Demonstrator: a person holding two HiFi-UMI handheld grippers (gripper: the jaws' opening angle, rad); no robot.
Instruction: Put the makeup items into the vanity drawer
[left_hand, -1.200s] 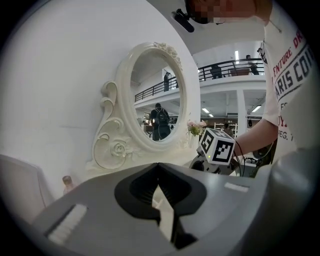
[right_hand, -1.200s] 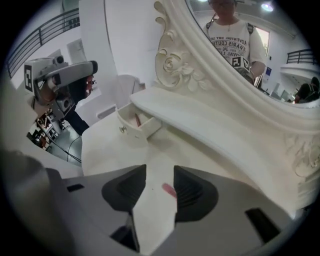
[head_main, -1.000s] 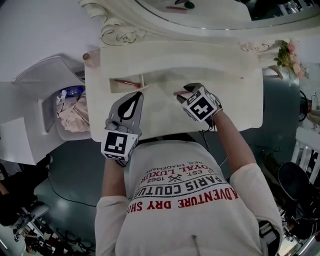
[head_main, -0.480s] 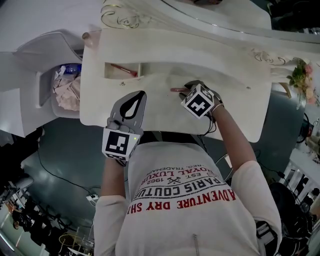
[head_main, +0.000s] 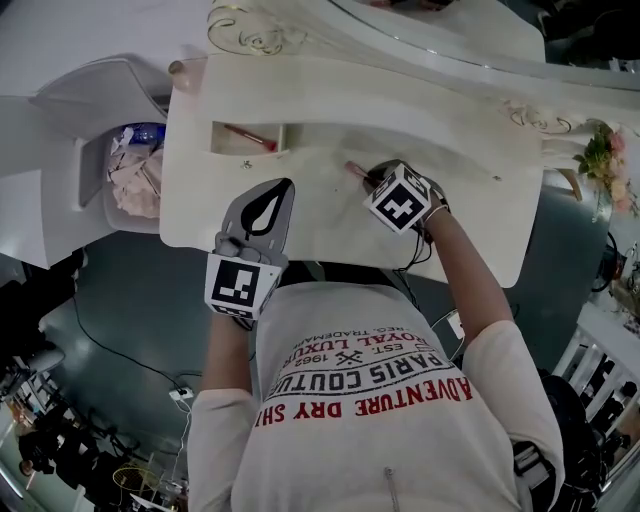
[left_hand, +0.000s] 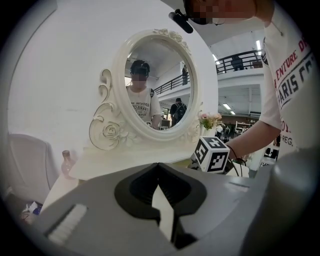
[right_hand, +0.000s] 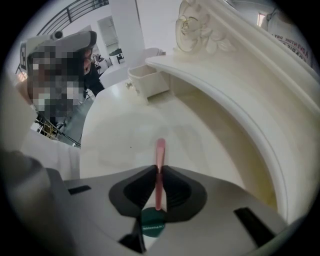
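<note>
Right gripper (right_hand: 159, 169) jaws just closing, pinching pink makeup pencil (right_hand: 160, 149); pencil tip sticking out toward 12 o'clock. Left gripper (left_hand: 158, 167) jaws sitting together.

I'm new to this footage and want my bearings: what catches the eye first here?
The right gripper, its jaws having just closed, pinches a slim pink makeup stick at the middle of the white vanity top. At the top's left, a small drawer stands open with a red stick inside. Behind rises an ornate oval mirror.
</note>
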